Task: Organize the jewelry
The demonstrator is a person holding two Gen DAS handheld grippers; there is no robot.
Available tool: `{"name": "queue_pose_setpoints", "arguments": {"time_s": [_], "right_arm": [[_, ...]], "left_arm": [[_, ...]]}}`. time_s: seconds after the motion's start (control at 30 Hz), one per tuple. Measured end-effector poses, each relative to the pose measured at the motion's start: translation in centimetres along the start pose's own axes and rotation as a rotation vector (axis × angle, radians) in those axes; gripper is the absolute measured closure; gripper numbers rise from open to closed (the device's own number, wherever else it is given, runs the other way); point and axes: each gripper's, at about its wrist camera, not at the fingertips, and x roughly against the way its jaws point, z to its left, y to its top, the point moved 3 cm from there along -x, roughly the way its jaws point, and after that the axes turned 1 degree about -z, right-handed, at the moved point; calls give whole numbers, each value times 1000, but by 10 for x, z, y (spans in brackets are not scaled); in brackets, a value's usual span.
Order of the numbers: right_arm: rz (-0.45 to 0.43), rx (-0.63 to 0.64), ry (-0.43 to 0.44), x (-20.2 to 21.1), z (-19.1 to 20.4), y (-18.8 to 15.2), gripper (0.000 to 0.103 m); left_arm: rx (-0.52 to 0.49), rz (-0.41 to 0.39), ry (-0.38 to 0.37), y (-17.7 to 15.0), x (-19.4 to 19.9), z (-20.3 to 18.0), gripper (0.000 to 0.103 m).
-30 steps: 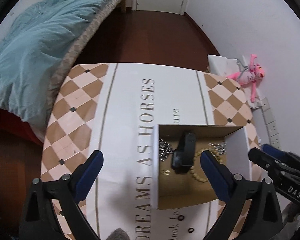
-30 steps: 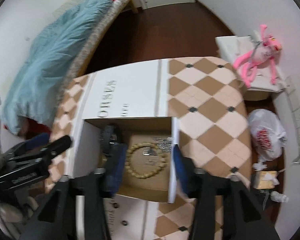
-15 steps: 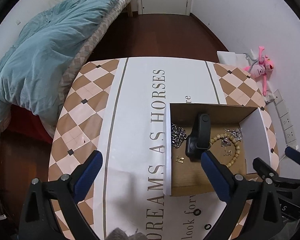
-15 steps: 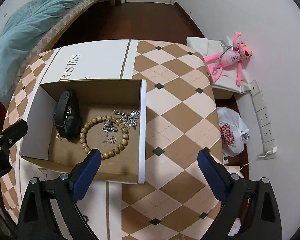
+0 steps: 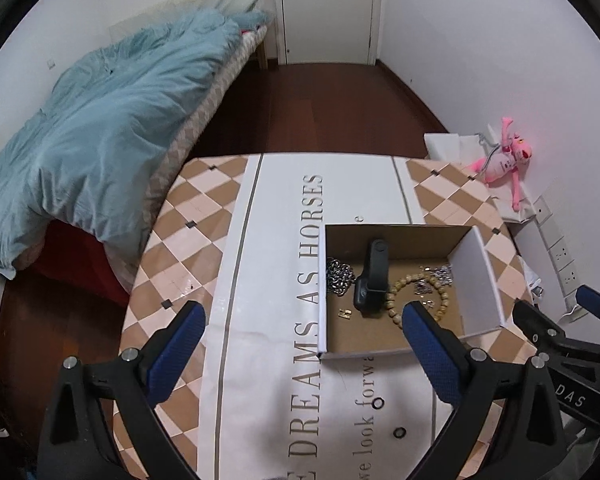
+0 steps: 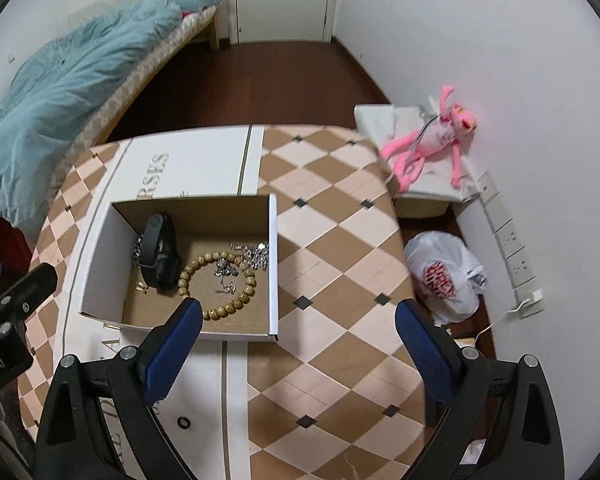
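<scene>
Right gripper [image 6: 296, 336] view only: plastic bag [image 6: 446, 276]

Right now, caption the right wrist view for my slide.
Open right gripper hovers over a cardboard box holding a bead bracelet, black smartwatch and silver chains.

Right gripper [image 6: 296, 328] hung over checked table [image 6: 340, 240], jaws wide, having just opened, nothing between. Open cardboard box [image 6: 274, 264] lay left, holding black wristband [image 6: 158, 250], wooden bead bracelet [image 6: 216, 284], silver chains [image 6: 252, 256]. Small black ring [image 6: 183, 423] on cloth nearby.
</scene>
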Motion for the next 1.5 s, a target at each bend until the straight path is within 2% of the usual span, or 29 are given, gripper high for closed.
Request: {"name": "queue_pose_setpoints", "arguments": {"time_s": [0.3,0.5,0.7,0.77,0.87,0.97,1.07,1.13,1.2,1.33,1.47,1.5], "right_arm": [[-107,-25,-21,59,-13,-13,5],[-132,-56,-6,81,-23,-25,5],[-135,-72,27,95,-22,-37,5],[-105,-64,54,87,-16,-45,5],[-7,-22,113,56,4,-73,5],[84,13,146,17,25,-106,5],[120,44,153,-13,44,-131,5],[115,69,156,-27,57,-140,5],[114,92,163,-36,69,-145,7],[112,129,169,-51,88,-150,24],[67,152,167,-54,97,-149,36],[54,157,169,-54,99,-147,43]], "left_arm": [[-8,-72,-16,-10,47,-5,3],[-2,-78,-31,-20,67,-4,3],[-2,-94,-16,-26,77,-3,3],[1,-84,10,-32,72,-1,3],[-7,-51,66,-53,51,9,3],[-27,43,146,-86,15,23,3],[-41,137,207,-113,-16,36,3],[-51,168,258,-128,-30,44,3],[-46,194,272,-136,-38,51,3],[-35,221,279,-144,-47,59,3],[-34,224,282,-145,-50,63,3],[-32,226,281,-146,-51,65,3]]}}
